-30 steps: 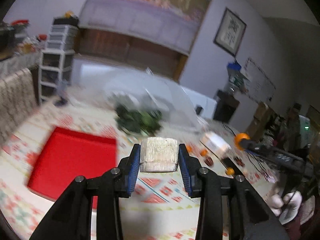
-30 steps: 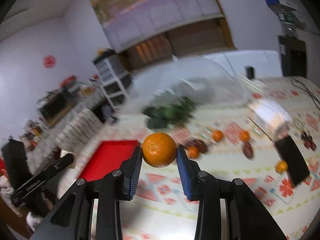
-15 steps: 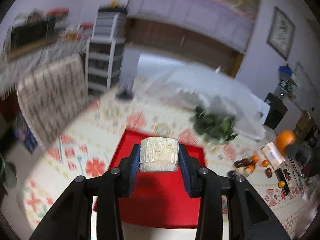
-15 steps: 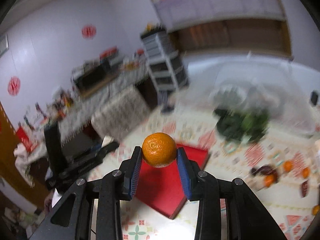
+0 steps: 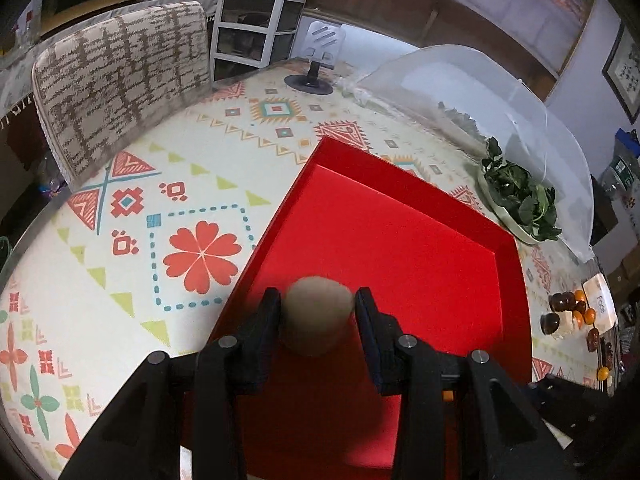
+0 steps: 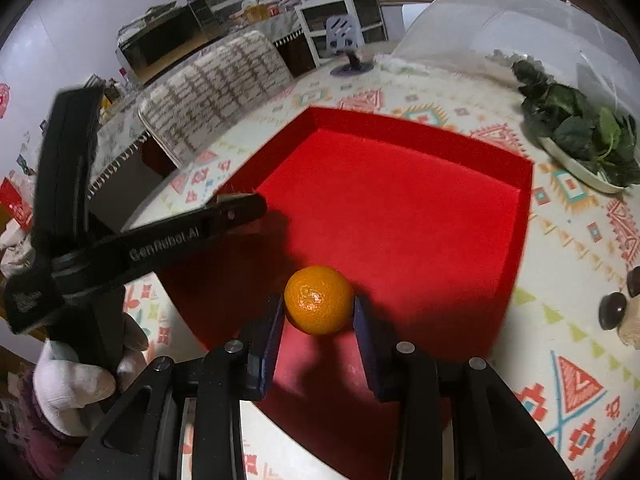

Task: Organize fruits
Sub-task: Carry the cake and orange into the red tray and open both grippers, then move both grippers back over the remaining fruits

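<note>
My left gripper (image 5: 318, 304) is shut on a pale beige, rough-skinned chunk (image 5: 318, 320), blurred here, low over the near left part of the red tray (image 5: 400, 240). My right gripper (image 6: 319, 300) is shut on an orange (image 6: 319, 306) just above the near side of the same red tray (image 6: 400, 200). In the right wrist view the left gripper (image 6: 244, 208) reaches in from the left over the tray's left edge, held by a white-gloved hand (image 6: 68, 384). The tray's floor is bare.
A plate of green leaves (image 5: 520, 200) and a clear dome cover (image 5: 460, 92) stand beyond the tray. Several small oranges and dark fruits (image 5: 572, 312) lie at the right. A patterned chair back (image 5: 120, 72) stands at the table's left edge, a phone stand (image 5: 316, 76) at the back.
Both grippers swung left and down, from facing the greens and the fruit pile to just over the red tray. Each kept its grip, the left on the pale chunk, the right on the orange.
</note>
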Available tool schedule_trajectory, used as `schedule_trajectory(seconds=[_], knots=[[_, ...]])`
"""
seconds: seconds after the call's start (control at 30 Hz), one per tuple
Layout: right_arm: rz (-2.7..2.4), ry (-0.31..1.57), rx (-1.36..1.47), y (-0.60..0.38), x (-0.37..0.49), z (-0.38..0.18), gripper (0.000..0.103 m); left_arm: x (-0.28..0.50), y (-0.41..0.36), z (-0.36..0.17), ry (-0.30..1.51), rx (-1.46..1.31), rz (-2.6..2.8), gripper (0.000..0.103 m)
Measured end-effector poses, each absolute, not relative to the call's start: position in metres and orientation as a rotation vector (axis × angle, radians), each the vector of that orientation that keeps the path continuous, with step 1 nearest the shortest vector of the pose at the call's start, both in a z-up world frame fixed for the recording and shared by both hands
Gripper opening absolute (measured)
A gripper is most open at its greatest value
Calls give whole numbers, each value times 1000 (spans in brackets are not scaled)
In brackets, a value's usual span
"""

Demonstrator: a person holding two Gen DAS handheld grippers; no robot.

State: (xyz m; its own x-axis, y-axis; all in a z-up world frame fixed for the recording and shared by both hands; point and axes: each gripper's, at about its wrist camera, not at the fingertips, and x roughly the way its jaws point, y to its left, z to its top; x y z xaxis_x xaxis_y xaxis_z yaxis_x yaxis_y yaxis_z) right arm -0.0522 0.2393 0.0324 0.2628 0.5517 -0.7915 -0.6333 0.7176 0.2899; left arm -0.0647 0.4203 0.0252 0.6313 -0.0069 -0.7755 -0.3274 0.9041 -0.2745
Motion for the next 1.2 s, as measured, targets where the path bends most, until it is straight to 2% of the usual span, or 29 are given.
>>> schedule_trajectory(seconds=[0.23,0.3,0.33,0.37,0.6,0.7,0.9,1.2], knots=[[798,1030,-95,245,-57,25,41,-70,417,40,834,-413,205,51],[803,1020,-74,242,-59,30,51,-76,414,52,807,-412,213,60],[809,1008,-59,239,-61,35,58,-78,413,56,795,-413,215,62],[812,994,-51,235,-63,39,60,-82,411,63,777,-412,219,64],[790,898,-13,189,-78,72,62,-94,377,101,699,-415,159,71],[756,881,39,152,-82,77,63,-95,350,111,687,-412,103,75],[609,859,125,48,-88,72,63,-87,286,112,715,-379,-19,75],[53,762,142,-183,-90,76,63,-60,202,91,794,-324,-176,75]])
